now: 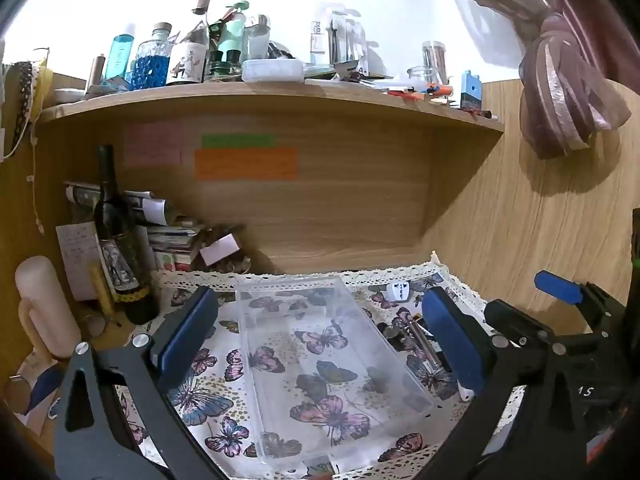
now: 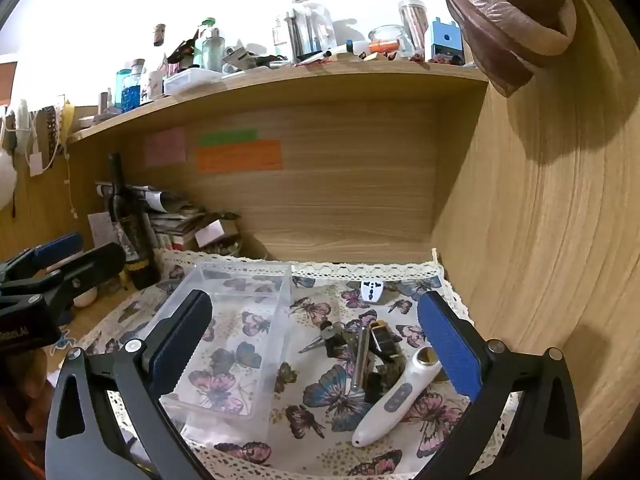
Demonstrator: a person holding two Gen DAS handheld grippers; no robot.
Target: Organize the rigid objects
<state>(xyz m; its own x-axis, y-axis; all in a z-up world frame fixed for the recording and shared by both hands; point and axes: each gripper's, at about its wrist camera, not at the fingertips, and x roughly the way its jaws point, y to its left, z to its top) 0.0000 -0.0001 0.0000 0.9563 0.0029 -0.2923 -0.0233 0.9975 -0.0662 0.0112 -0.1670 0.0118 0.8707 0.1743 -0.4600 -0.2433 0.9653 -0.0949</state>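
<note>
I take the clear plastic bin (image 2: 236, 340) as my landmark: it sits empty on the butterfly cloth (image 2: 320, 400), so nothing has gone in yet, as far as I can judge. My left gripper (image 1: 320, 344) hovers over the bin with its jaws spread wide and nothing between them; my right gripper (image 2: 316, 348) is likewise wide open and empty, hanging above the cloth just right of the bin. The loose pieces lie in a cluster to the right of the bin: a white handheld device (image 2: 396, 396) farthest right, lying diagonally, a metal rod (image 2: 362, 360) and a small dark boxy item (image 2: 382, 340) touching or overlapping one another, and small pliers (image 2: 324, 338) nearest the bin wall. A white plug adapter (image 2: 372, 290) rests apart, behind the cluster and right of the bin's far corner. I would start with the white device, since it lies at the edge of the pile with its tail free. I'd turn the right jaws across its narrow handle, come down well clear of the rod, and close only once both pads bracket it. The smooth casing may slip, so a grip at mid-body seems safer than one near the tip. The left gripper could steady the bin if it slides.
</note>
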